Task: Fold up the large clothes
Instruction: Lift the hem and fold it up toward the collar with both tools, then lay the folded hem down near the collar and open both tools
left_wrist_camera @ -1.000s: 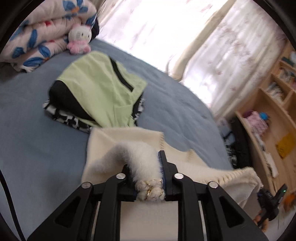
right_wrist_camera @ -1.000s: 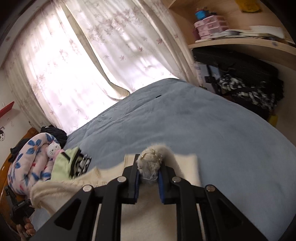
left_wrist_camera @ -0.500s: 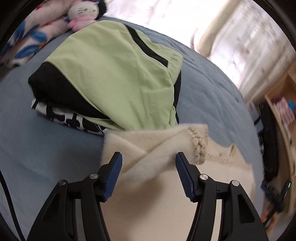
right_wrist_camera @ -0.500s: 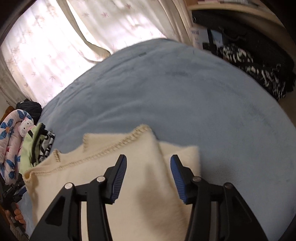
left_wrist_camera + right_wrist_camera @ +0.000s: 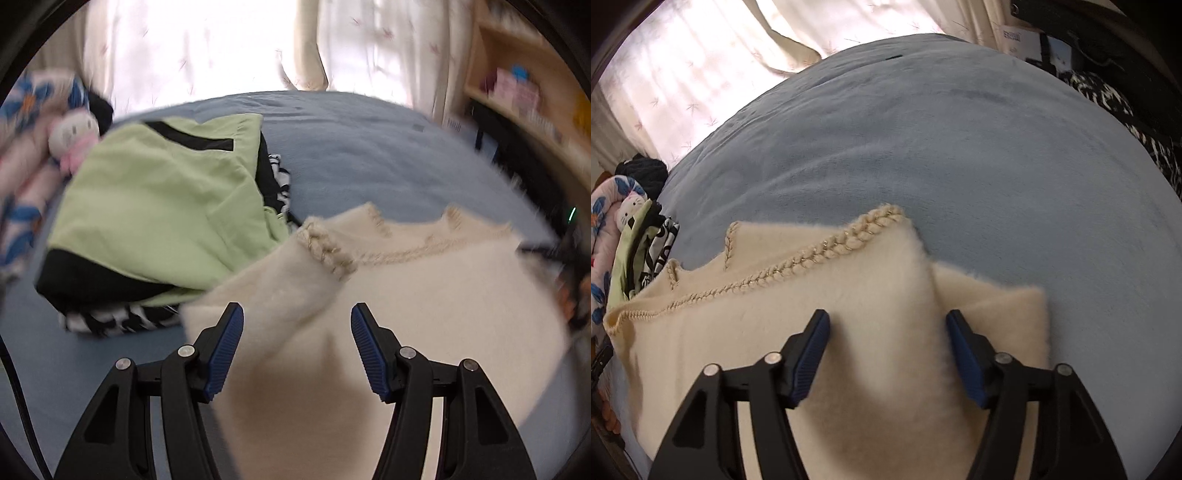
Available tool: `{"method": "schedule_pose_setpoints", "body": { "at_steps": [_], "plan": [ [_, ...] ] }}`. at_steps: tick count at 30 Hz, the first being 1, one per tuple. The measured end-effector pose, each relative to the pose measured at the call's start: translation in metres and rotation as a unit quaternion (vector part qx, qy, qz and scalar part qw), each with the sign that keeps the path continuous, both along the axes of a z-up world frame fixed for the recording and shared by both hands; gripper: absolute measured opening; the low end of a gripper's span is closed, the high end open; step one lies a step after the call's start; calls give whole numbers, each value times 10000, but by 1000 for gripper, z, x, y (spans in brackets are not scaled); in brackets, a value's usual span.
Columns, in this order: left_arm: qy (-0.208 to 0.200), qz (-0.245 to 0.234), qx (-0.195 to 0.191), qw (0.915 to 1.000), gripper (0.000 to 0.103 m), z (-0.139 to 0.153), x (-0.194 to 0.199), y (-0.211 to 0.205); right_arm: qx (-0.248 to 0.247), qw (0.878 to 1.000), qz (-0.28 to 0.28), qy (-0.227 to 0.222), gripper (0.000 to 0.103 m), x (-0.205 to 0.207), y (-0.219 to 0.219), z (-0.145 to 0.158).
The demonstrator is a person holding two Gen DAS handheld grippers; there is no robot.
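The left gripper [image 5: 297, 347] points steeply downward, its two black fingers reaching forward from the bottom of the left wrist view. Its jaws stand apart, and the ribbed blue pads [image 5: 226, 349] face each other across a wide gap without pressing on anything (cream fabric lies below and between them, loose). The right gripper [image 5: 888, 352] also tilts steeply down, its jaws opening at this moment. Its blue pads [image 5: 964, 360] sit clear of the cloth that shows in the gap between them. Silver pivot screws show on the black linkages of both grippers.
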State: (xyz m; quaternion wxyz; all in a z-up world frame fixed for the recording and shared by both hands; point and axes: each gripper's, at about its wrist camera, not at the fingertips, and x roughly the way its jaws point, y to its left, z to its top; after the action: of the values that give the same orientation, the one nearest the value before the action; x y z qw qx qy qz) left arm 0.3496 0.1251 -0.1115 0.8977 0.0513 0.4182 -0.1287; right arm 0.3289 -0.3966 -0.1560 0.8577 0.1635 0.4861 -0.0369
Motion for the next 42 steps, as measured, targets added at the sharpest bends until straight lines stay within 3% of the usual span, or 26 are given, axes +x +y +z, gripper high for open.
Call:
{"method": "schedule_pose_setpoints", "body": {
  "at_steps": [3, 6, 8, 9, 10, 11, 13, 19, 22, 26, 29, 31, 32, 34, 35, 38, 42],
  "plan": [
    [112, 134, 415, 9990, 59, -14, 15, -5, -21, 10000, 33, -70, 66, 8, 3, -2],
    [132, 263, 454, 9985, 59, -20, 28, -9, 47, 10000, -12, -15, 66, 18, 2, -6],
    [107, 315, 623, 9975, 40, -26, 36, -19, -44, 10000, -37, -19, 57, 22, 5, -6],
    [132, 287, 608, 9977, 23, -28, 38, -23, -161, 9999, -41, -28, 45, 20, 7, -6],
    [108, 388, 723, 9966, 21, -29, 38, -28, -286, 9996, -55, -47, 24, 18, 9, -4],
    [59, 436, 786, 9959, 19, -29, 39, -32, -448, 9989, -55, -92, 15, 13, 12, -1],
    [-65, 509, 914, 9945, 9, -24, 33, -38, -638, 9974, -70, -332, 9, -1, 16, 9],
    [-57, 645, 455, 9969, 8, 11, 25, -27, -834, 9876, -211, -1315, 8, -60, 19, 69],
    [121, 800, 217, 9965, 8, 21, 39, -24, -1037, 9805, -458, -1607, 8, -61, 15, 92],
    [327, 1062, 146, 9937, 8, -4, 72, -25, -1107, 9825, -744, -1302, 8, -29, 6, 72],
    [283, 1243, -59, 9918, 14, -26, 82, -24, -1255, 9891, -740, -222, 9, 11, 6, 13],
    [153, 1255, -142, 9919, 18, -26, 79, -22, -1202, 9891, -840, 134, 14, 18, 1, -5],
    [160, 1241, -176, 9920, 19, -26, 78, -21, -1118, 9896, -902, 65, 16, 16, -2, -3],
    [269, 1182, -422, 9917, 27, -21, 75, -10, -986, 9886, -1137, 51, 33, 11, -11, 6],
    [370, 1210, -653, 9898, 27, -16, 72, 0, -941, 9886, -1171, 36, 35, 8, -13, 11],
    [387, 1701, -809, 9813, 44, -3, 57, 23, -827, 9893, -1172, -247, 36, -8, -14, 34],
    [165, 1802, -731, 9808, 44, 16, 22, 19, -531, 9925, -879, -668, 36, -32, 15, 62]
  ]
}}
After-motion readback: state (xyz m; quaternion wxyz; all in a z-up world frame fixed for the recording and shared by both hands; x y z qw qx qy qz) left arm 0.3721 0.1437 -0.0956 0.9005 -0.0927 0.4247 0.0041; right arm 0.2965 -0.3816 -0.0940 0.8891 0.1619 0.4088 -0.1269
